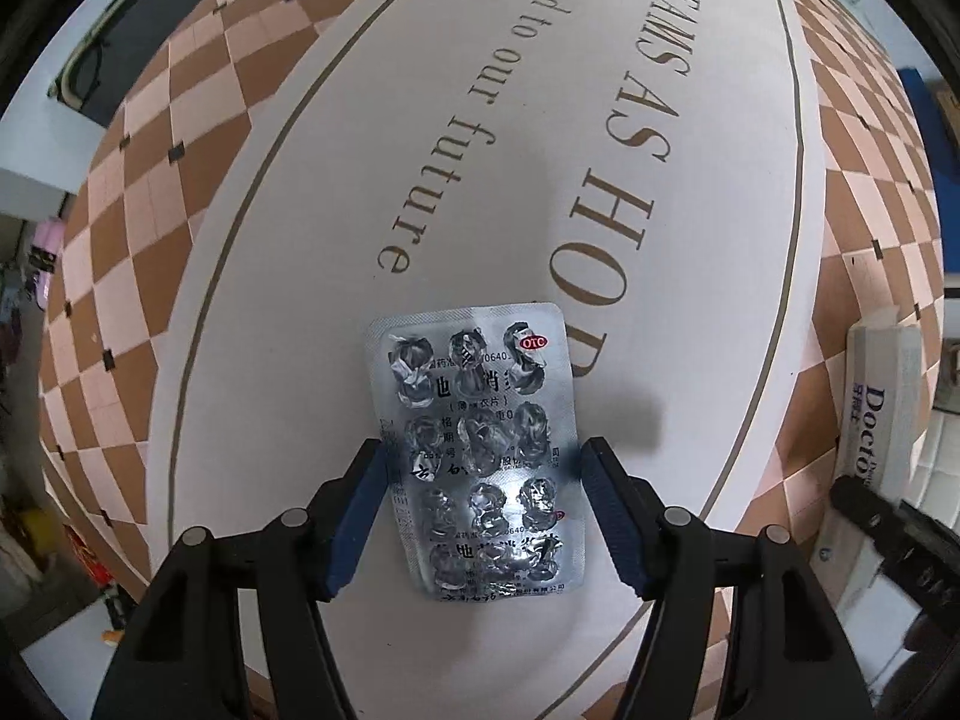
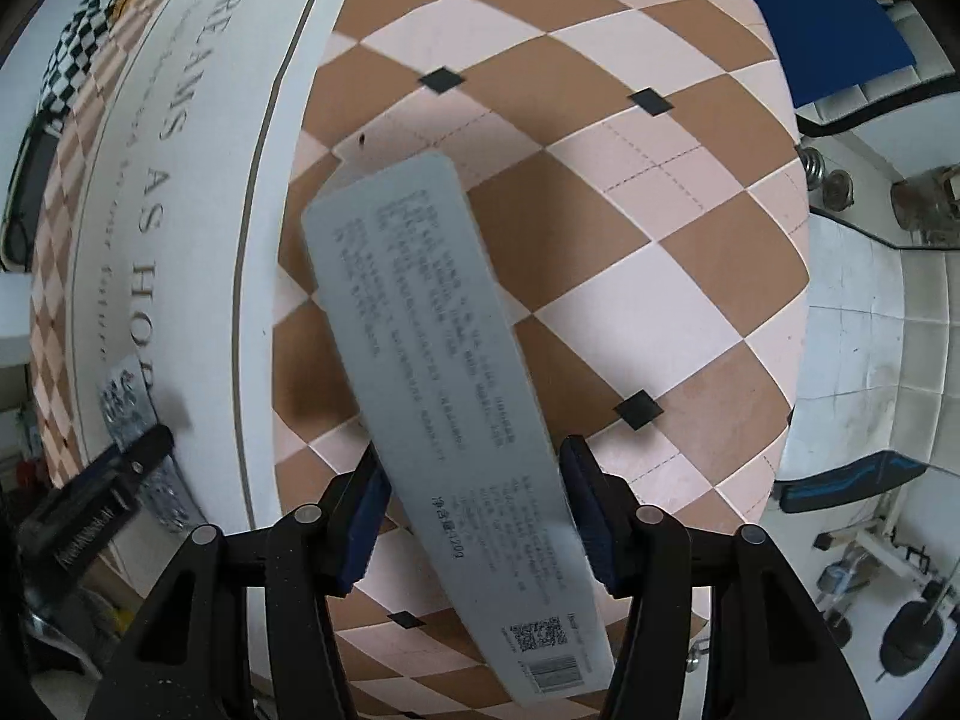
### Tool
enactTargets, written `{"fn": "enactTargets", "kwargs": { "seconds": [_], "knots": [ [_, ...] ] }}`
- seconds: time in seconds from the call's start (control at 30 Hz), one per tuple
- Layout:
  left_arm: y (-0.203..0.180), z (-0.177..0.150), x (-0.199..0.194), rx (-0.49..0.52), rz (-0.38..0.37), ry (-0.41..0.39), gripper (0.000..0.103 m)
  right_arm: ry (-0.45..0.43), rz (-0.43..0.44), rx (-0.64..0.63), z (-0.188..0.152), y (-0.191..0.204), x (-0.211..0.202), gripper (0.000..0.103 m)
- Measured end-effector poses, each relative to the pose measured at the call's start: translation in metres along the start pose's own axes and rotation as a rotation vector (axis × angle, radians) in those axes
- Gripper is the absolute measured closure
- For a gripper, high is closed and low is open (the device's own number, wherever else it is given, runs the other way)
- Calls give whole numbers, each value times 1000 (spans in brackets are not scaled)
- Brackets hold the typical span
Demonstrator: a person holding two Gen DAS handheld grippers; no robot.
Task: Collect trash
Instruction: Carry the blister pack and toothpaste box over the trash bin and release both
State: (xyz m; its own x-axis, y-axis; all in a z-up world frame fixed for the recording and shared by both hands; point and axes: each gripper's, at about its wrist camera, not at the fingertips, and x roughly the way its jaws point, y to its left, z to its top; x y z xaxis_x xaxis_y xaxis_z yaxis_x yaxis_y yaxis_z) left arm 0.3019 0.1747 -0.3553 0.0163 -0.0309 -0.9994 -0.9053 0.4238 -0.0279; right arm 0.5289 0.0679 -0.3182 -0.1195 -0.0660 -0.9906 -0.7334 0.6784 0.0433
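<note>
on the checked tablecloth (image 2: 600, 228) the long grey box (image 2: 444, 396) lies between the right gripper (image 2: 474, 516)'s wide-open jaws, unheld. the used pill sheet (image 1: 480, 450) lies likewise inside the open left gripper (image 1: 480, 516). best close squarely across each narrow width, pressing low so the thin sheet doesn't slip.

Both grippers (image 1: 480, 468) (image 2: 474, 480) parted

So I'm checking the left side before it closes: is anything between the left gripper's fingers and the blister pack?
Nothing visible. The empty blister pack lies flat on the tablecloth, already between the left gripper's open fingers, with no other object between pad and foil.
</note>
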Motion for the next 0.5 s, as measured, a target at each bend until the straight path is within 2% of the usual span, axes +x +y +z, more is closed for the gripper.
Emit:
{"fn": "enactTargets", "kwargs": {
  "seconds": [0.2,0.33,0.37,0.43,0.5],
  "knots": [
    [4,-5,-2,37,3,13,36,26,-32,-57,-13,5,9,35],
    [0,1,2,36,3,8,36,2,-49,-65,-19,9,14,35],
    [0,2,2,36,2,7,37,-20,-63,-70,-20,12,14,37],
    [-6,0,0,40,-1,-11,40,-61,-90,-90,-20,21,5,51],
    [-8,-6,-6,55,6,-24,41,-79,-91,-97,-23,23,5,51]
  ]
}}
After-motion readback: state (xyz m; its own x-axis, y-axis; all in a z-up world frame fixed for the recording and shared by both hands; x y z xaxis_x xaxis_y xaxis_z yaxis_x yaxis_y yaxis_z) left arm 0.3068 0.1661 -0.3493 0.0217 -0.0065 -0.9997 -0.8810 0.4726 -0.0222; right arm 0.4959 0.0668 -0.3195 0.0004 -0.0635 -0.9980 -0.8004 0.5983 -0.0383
